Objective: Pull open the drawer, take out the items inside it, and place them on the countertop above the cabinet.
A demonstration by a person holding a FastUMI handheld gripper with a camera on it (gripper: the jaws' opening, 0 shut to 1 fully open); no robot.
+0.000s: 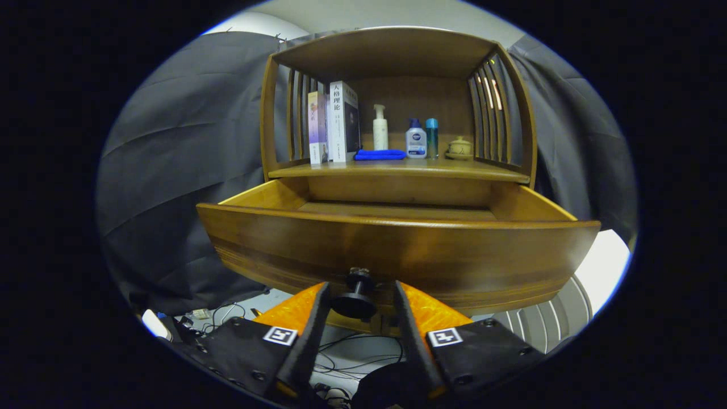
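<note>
The wooden drawer (397, 250) stands pulled far out of the cabinet, its broad curved front facing me. Its black knob (355, 304) sticks out from the lower middle of that front. My gripper (361, 285) is open, with the knob between the two orange and black fingers; the left finger is close beside it, the right one stands a little off. The tall front hides most of the drawer's inside; only a bare strip of its floor (397, 211) shows at the back. The countertop (500, 173) runs above the drawer.
On the countertop stand two books (335, 122), a white pump bottle (380, 128), a folded blue cloth (380, 154), two small bottles (423, 139) and a little lidded pot (459, 148). Slatted sides and a roof enclose it. Cables (352, 352) lie on the floor below.
</note>
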